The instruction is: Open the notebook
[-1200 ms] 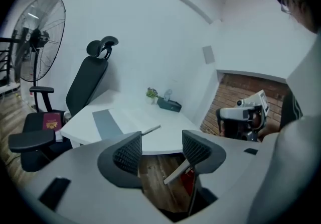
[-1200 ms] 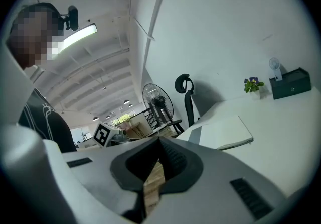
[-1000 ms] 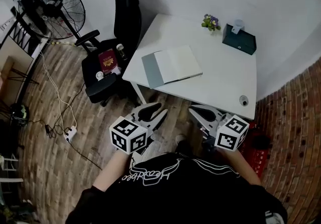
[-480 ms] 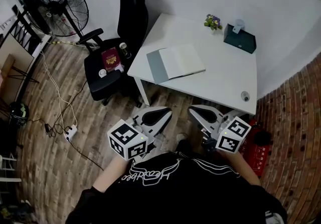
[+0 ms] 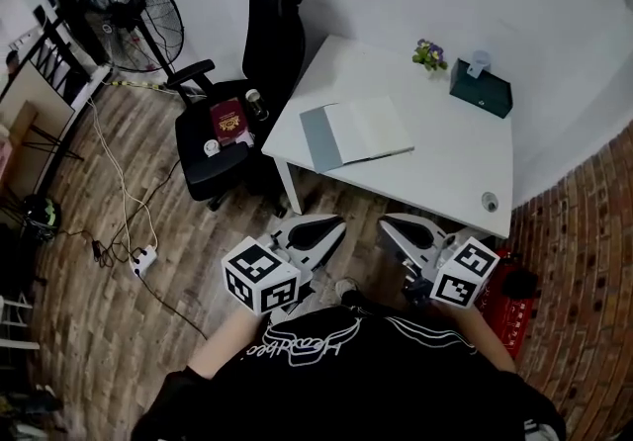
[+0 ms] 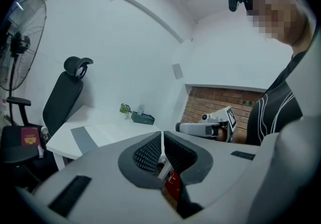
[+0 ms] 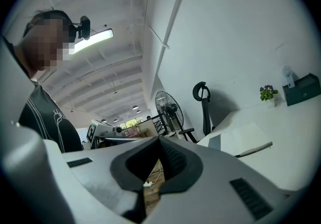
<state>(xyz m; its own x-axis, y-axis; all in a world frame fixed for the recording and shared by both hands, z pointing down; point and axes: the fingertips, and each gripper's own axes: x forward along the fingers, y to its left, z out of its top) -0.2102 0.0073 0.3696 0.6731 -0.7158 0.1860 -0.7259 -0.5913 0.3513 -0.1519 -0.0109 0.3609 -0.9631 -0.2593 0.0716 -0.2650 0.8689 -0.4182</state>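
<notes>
The notebook (image 5: 368, 128) lies open on the white table (image 5: 445, 182), pale pages up and its grey cover (image 5: 320, 138) folded out to the left. It also shows in the left gripper view as notebook (image 6: 83, 139) and in the right gripper view as notebook (image 7: 245, 138). My left gripper (image 5: 334, 225) and right gripper (image 5: 389, 224) hang side by side close to my body, short of the table's near edge. Both are shut with nothing between the pads, as the left gripper (image 6: 162, 135) and the right gripper (image 7: 159, 140) show in their own views.
A black office chair (image 5: 237, 123) with a red book (image 5: 229, 119) on its seat stands left of the table. A fan (image 5: 129, 14) is at far left. A potted plant (image 5: 429, 54) and a dark green box (image 5: 482, 93) sit at the table's back. A red object (image 5: 509, 281) lies on the floor.
My left gripper's jaws have closed. Both grippers have come up a little and drawn back slightly from the table. The notebook has not moved.
</notes>
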